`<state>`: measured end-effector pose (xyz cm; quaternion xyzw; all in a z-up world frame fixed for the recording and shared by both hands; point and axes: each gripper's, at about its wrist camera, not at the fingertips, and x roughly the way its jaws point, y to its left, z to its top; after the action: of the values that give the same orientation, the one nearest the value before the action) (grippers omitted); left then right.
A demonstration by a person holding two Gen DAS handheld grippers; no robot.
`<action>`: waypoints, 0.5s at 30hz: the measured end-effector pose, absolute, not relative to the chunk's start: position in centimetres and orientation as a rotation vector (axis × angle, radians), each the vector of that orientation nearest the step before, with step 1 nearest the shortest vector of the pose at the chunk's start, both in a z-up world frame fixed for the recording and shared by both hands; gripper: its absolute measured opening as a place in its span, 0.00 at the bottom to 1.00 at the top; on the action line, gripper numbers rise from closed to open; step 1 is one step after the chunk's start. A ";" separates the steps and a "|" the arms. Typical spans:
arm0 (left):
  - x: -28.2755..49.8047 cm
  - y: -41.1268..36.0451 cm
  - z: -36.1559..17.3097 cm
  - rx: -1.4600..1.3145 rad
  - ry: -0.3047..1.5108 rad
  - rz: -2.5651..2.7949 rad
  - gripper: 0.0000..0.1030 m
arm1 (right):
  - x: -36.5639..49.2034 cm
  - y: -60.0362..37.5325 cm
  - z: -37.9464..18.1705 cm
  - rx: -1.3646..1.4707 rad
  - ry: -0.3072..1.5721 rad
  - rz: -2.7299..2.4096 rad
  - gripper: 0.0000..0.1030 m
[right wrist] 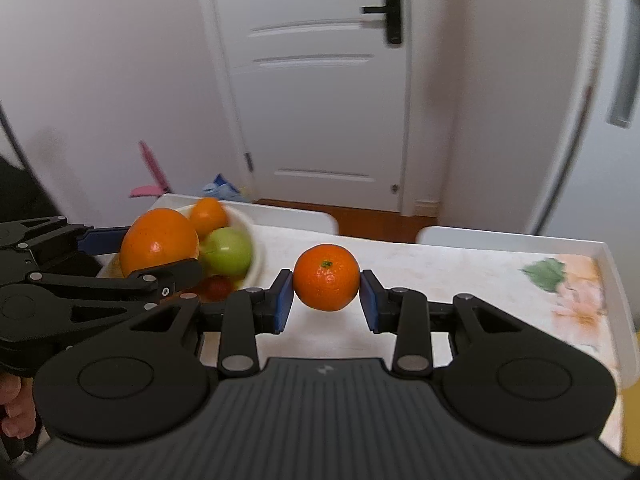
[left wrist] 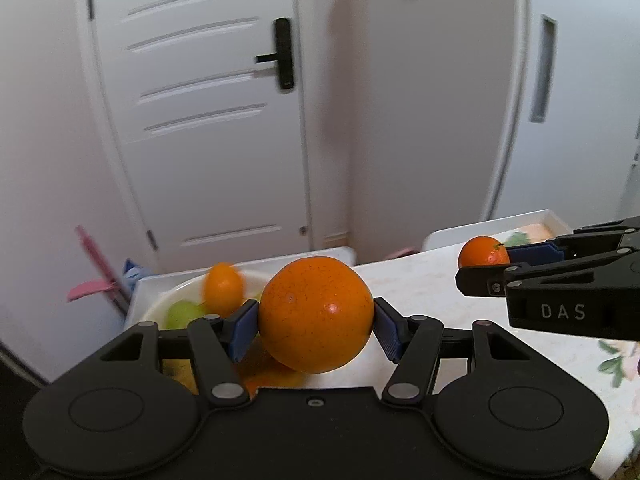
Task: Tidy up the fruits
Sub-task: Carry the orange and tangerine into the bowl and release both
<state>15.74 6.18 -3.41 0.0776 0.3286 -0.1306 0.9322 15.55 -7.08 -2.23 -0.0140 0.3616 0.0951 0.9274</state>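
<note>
My left gripper (left wrist: 316, 322) is shut on a large orange (left wrist: 316, 314) and holds it above the near rim of a white bowl (left wrist: 160, 304). The bowl holds a small orange (left wrist: 224, 288), a green apple (left wrist: 184, 314) and more fruit underneath. My right gripper (right wrist: 326, 296) is shut on a small tangerine (right wrist: 326, 277) with a green stem, held above the table. In the right wrist view the left gripper (right wrist: 160, 256) with the large orange (right wrist: 158, 242) is at the left, over the bowl (right wrist: 256, 256). In the left wrist view the right gripper (left wrist: 486, 262) with the tangerine (left wrist: 483, 252) is at the right.
A white tray (right wrist: 608, 264) with a flower-patterned bottom stands at the right of the table. Another white tray (right wrist: 304, 216) lies behind the bowl. A white door (right wrist: 320, 80) and walls are behind. A pink object (right wrist: 150, 176) leans on the floor.
</note>
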 end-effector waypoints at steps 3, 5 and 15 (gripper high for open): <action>15.6 8.2 -4.1 0.169 0.679 -0.228 0.63 | 16.1 -5.2 -3.2 -0.037 0.755 0.226 0.49; 15.7 9.4 -4.7 0.178 0.685 -0.207 0.63 | 16.7 -4.1 -4.1 -0.043 0.767 0.243 0.49; 15.4 11.6 -9.0 0.279 0.678 -0.173 0.63 | 19.0 -1.3 -8.1 -0.059 0.818 0.273 0.49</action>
<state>15.37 11.57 -8.98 0.1362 0.3310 -0.0846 0.9299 19.00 -1.30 -8.13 -0.0287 0.3965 0.1322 0.9080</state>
